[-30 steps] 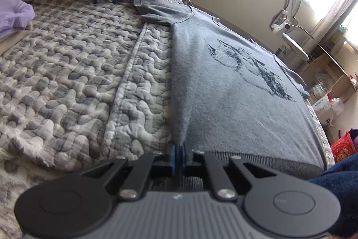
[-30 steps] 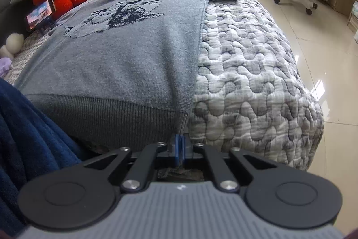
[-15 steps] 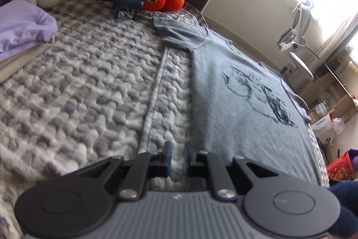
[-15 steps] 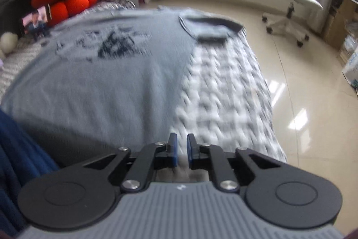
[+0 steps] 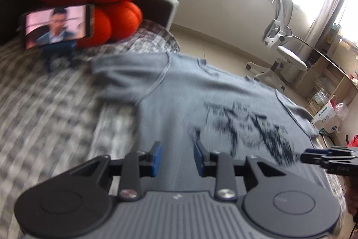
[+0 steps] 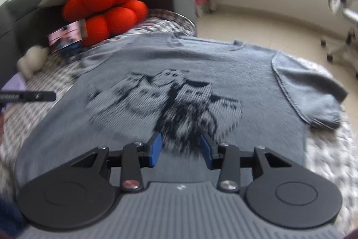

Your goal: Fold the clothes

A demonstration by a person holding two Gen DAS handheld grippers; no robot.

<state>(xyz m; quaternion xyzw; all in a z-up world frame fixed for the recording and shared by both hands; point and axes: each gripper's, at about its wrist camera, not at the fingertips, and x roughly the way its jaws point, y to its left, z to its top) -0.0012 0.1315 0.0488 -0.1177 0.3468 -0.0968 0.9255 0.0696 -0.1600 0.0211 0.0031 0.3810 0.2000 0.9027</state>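
Grey sweater (image 6: 223,64) (print blurred, no legible writing)

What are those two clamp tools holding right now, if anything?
Nothing. The left gripper and right gripper are both opening above the grey sweater, with no cloth between their blue pads.

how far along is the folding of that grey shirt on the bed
Early. Done: the shirt lies spread flat, print up, on the bed, sleeves out to both sides. In hand: nothing; the left tool and right tool hang over it, jaws opening with no cloth between them. Left: every fold, since no sleeve or hem is turned in yet.
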